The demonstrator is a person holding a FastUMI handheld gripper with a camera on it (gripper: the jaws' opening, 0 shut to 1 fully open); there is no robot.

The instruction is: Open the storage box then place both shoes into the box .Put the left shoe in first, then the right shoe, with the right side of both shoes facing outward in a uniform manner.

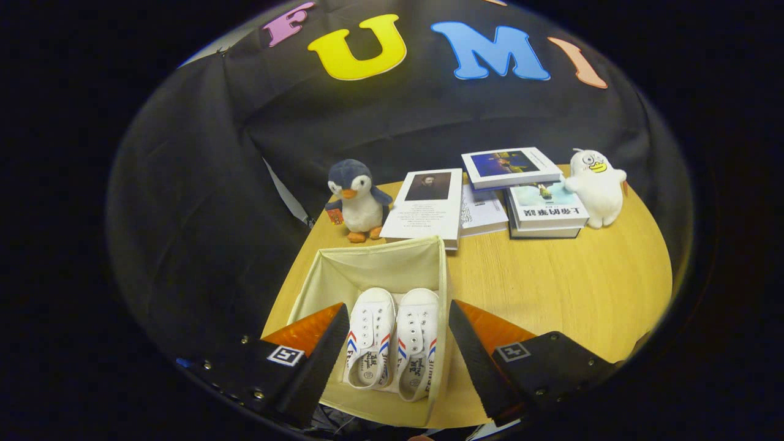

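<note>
An open cream fabric storage box (373, 260) sits on the round wooden table (551, 294), near its front edge. Inside it lie two white canvas shoes side by side, toes pointing away from me: the left one (369, 337) and the right one (418, 343), each with red and blue stripes on its side. My gripper (398, 352) hovers above the box, open, its two black fingers (318, 361) spread either side of the shoes with nothing held between them.
Beyond the box stand a penguin plush (358, 199), a white book (425, 205), a stack of books (527, 190) and a white duck plush (595, 187). Bare tabletop stretches to the right of the box.
</note>
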